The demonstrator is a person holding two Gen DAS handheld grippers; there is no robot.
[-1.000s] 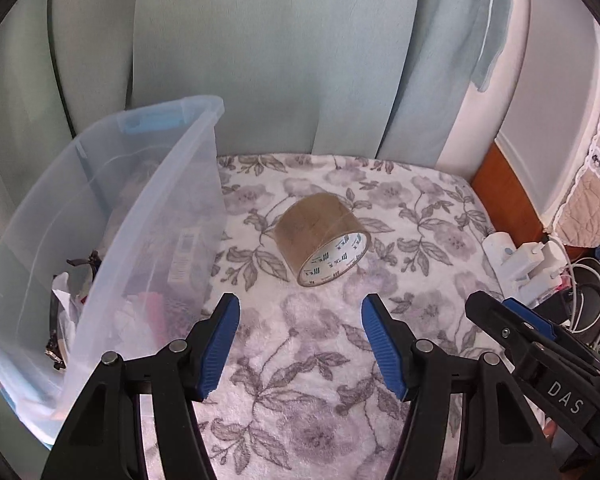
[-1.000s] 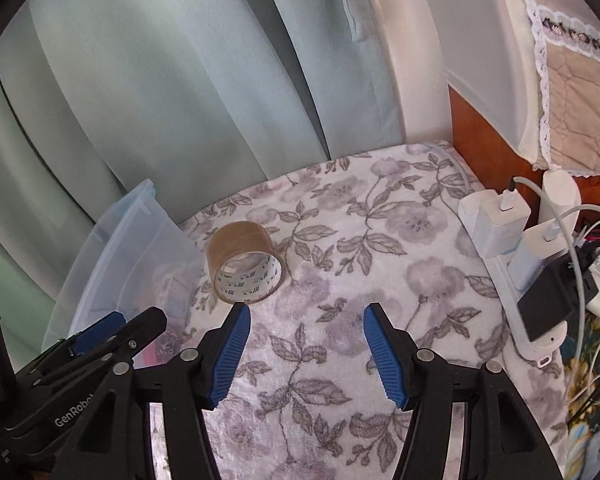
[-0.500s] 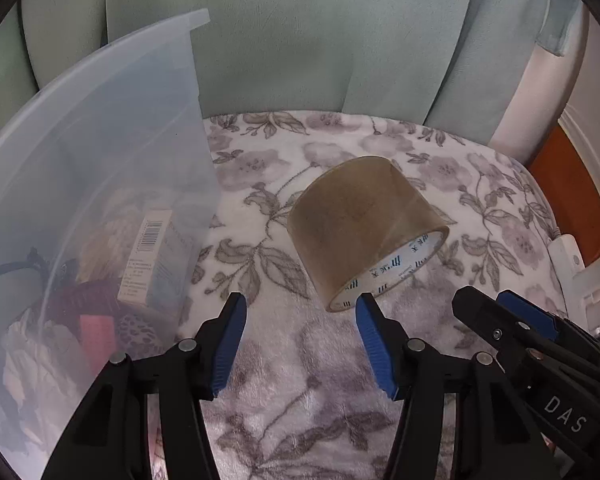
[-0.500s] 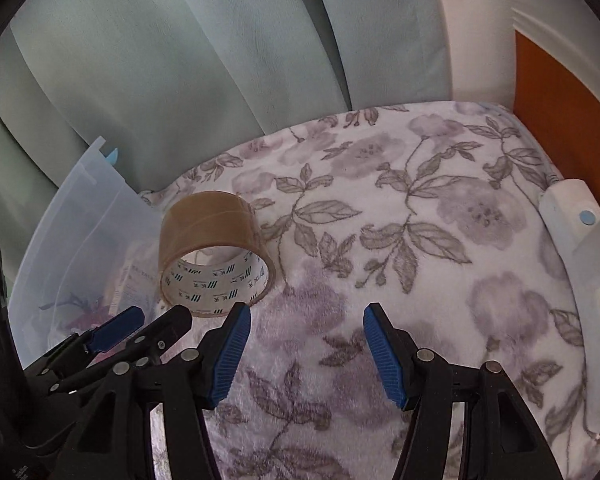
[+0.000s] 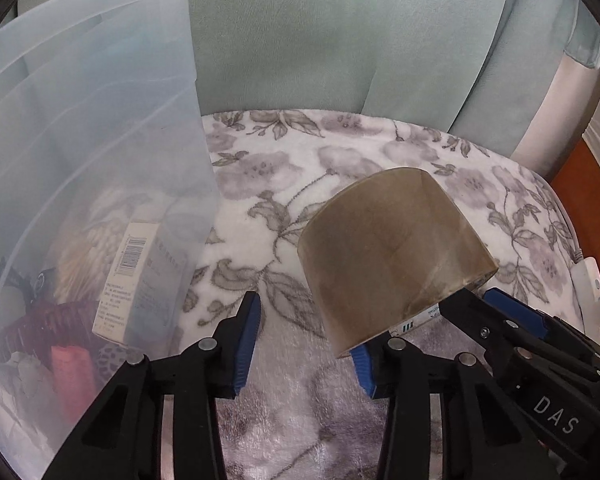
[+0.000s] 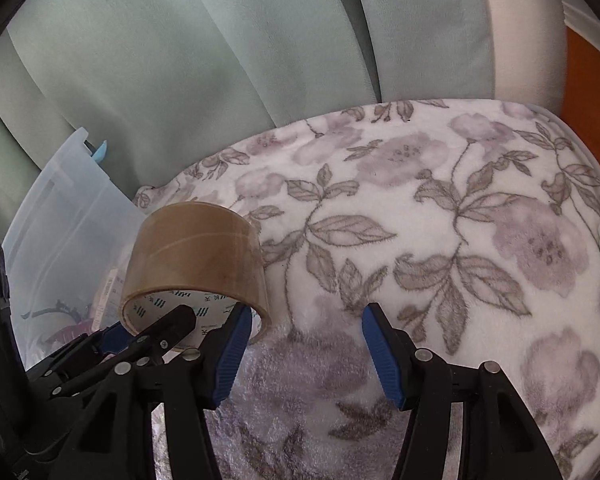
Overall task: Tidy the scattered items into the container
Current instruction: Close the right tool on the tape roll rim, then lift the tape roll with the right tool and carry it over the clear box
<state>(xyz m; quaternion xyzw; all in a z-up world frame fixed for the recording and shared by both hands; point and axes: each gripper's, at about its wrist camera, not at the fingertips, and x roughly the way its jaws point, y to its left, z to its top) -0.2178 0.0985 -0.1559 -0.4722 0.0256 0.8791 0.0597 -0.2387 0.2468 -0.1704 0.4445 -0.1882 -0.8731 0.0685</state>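
Note:
A roll of brown packing tape (image 5: 392,256) lies on its side on the floral blanket (image 5: 284,168), its open end toward me. It also shows in the right wrist view (image 6: 198,256). My left gripper (image 5: 304,344) is open, its right finger under the roll's near rim, its left finger left of the roll. My right gripper (image 6: 306,348) is open and empty, its left finger at the roll's open end, the roll to its left. The clear plastic container (image 5: 80,168) stands left of the roll and holds a barcoded box (image 5: 128,280) and other items.
Pale green curtains (image 6: 220,60) hang behind the blanket. An orange-brown wooden panel (image 5: 580,208) and a white power strip (image 5: 588,280) lie at the right edge. The blanket right of the roll is open (image 6: 460,220).
Both grippers have moved forward and down toward the tape roll. The roll now sits at the fingertips of both. The jaws stay open.

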